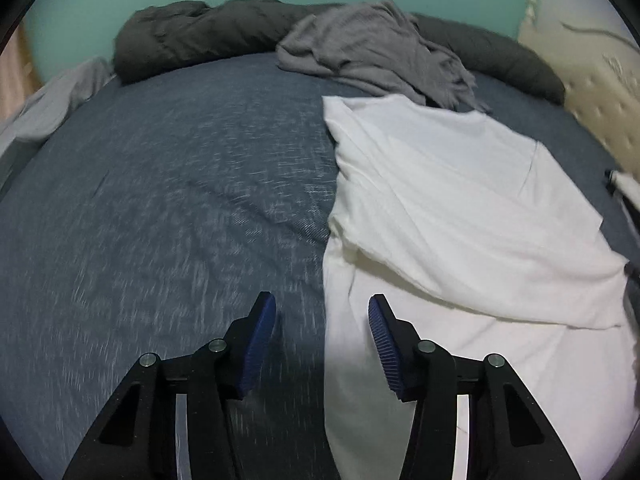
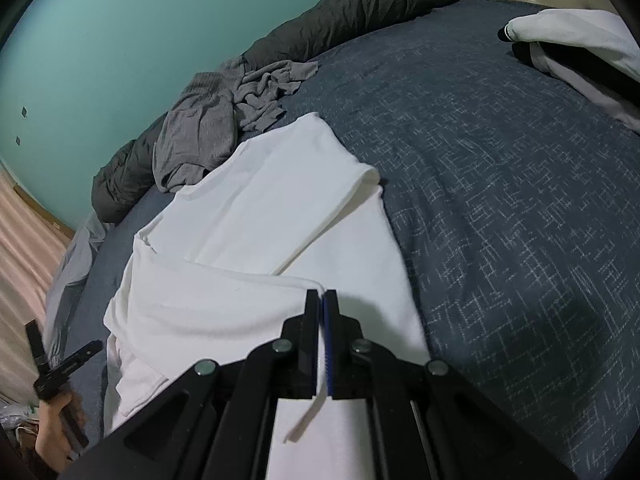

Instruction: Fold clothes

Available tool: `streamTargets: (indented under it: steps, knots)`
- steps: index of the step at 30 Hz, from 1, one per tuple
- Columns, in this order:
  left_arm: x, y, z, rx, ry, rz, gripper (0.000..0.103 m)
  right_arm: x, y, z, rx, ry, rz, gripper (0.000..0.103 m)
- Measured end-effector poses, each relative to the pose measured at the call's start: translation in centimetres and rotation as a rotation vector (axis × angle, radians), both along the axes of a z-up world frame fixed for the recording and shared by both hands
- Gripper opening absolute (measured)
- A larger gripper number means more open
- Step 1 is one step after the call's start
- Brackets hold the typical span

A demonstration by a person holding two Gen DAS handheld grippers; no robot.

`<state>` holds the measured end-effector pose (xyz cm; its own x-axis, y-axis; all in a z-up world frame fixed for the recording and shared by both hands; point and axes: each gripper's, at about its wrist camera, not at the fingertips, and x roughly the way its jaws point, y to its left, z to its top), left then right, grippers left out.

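The left gripper (image 1: 322, 344) at lower centre hangs with jaws spread, empty, over the blue bedspread (image 1: 180, 200). Right of it lies the white garment (image 1: 460, 208) (partly folded), its edge pinched in the right gripper (image 2: 322, 344).

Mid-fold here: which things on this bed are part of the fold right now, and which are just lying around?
In the job:
white garment, partly folded
right gripper, shut on a strip of its fabric
left gripper, open over the garment's left edge

Lying about:
crumpled grey garment
dark duvet roll
black-and-white garment
blue bedsheet
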<state>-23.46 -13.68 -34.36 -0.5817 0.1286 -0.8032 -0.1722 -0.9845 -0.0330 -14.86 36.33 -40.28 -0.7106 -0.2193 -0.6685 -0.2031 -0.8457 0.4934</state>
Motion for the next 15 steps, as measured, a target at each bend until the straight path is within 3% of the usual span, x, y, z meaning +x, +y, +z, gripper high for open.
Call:
streamTargets:
  steps: [5,9,12,15]
  knots:
    - [-2.5,1.2,0.0,-0.026,0.009,-0.044,0.051,-0.1,0.3,-0.4,-0.03,-0.001,0.005,0.002]
    - [-3.8,2.2,-0.7,-0.091,0.002,-0.08,0.029,0.0,0.4,-0.1,-0.028,0.006,0.017,0.002]
    - [-3.8,2.2,-0.7,-0.109,0.009,-0.099,0.005,0.0,0.5,-0.2,-0.034,0.006,0.017,0.002]
    - [-3.1,1.6,0.3,-0.099,0.044,-0.081,0.004,0.0,0.5,-0.4,-0.043,0.0,0.017,0.002]
